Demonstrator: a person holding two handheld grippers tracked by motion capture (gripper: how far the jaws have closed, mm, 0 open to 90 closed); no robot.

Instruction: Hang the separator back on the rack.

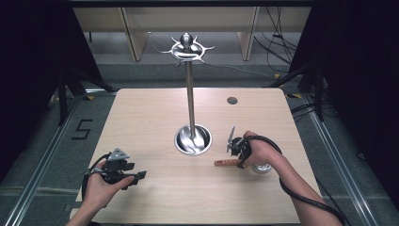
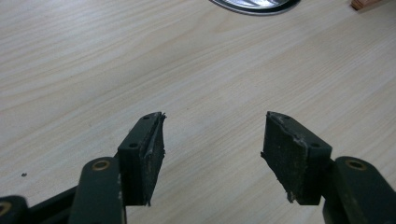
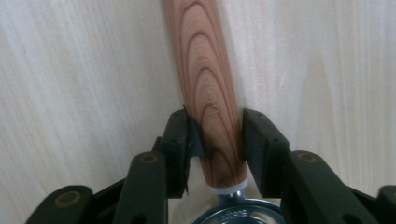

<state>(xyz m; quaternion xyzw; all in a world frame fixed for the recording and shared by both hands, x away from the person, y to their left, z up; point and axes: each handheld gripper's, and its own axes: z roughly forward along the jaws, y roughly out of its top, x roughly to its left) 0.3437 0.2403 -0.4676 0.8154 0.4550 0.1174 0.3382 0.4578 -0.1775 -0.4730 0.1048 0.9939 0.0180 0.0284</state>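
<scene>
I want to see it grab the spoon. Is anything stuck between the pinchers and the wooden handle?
Nothing is. The right gripper has its jaws on both sides of the wooden handle, which lies flat on the table. The pads sit right at the wood, with no other thing squeezed in between.

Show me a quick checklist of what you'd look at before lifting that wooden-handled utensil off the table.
1. Right hand-held gripper astride the brown wooden handle of the metal utensil: ok.
2. Pads pressing firmly on the handle: cannot tell; they look to be touching both sides.
3. Grip placed near the metal end of the handle: ok.
4. Tall silver metal rack with hooks upright in its round base: ok.
5. Left hand-held gripper open, holding nothing, over the pale wooden table: ok.
</scene>
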